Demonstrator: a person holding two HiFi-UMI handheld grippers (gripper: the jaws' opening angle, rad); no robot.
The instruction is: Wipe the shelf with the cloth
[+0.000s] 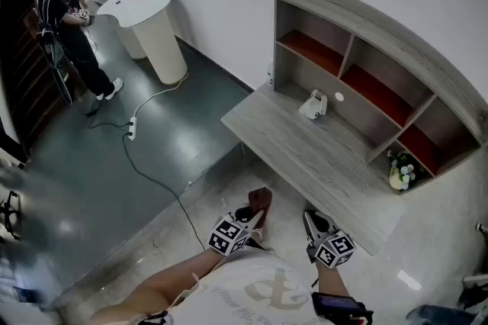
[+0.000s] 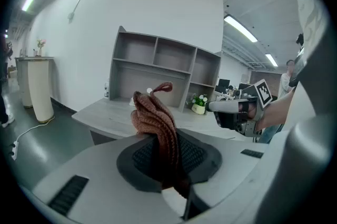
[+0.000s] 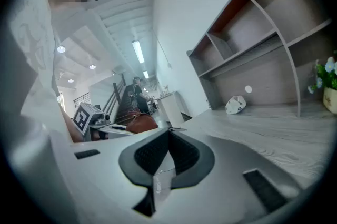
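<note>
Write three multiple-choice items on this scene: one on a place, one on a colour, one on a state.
1. Where does the flower pot stand?
A) on a windowsill
B) on the desk, under the right end of the shelf
C) in an upper compartment of the shelf

2. What colour is the cloth?
A) blue
B) reddish brown
C) white

3. How do the jaws of the right tool stand?
A) together, with nothing between them
B) closed on the cloth
C) wide apart

Answers:
1 B: the head view shows the pot on the desk, in the open bay at the right.
2 B: the left gripper view shows a reddish-brown knit.
3 A: the right gripper view shows the pads meeting with nothing held.
</note>
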